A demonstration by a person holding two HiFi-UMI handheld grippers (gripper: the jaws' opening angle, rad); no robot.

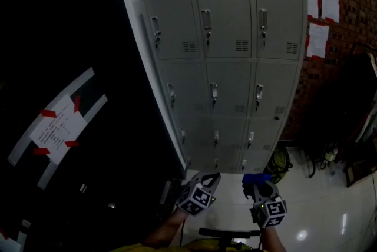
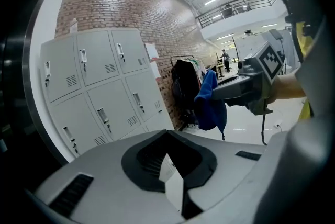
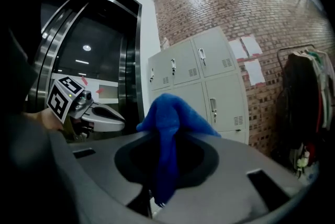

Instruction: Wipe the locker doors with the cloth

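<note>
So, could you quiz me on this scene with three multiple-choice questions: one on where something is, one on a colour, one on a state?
1. Where is the cloth? A on a shelf; B in the right gripper; C on a chair.
2. What colour is the cloth? A blue; B red; C white.
3. The locker doors are: A all shut; B one open; C all open.
Answers: 1 B, it hangs from between the right gripper's jaws; 2 A, it shows bright blue in every view; 3 A, every door sits flush in the head view.
</note>
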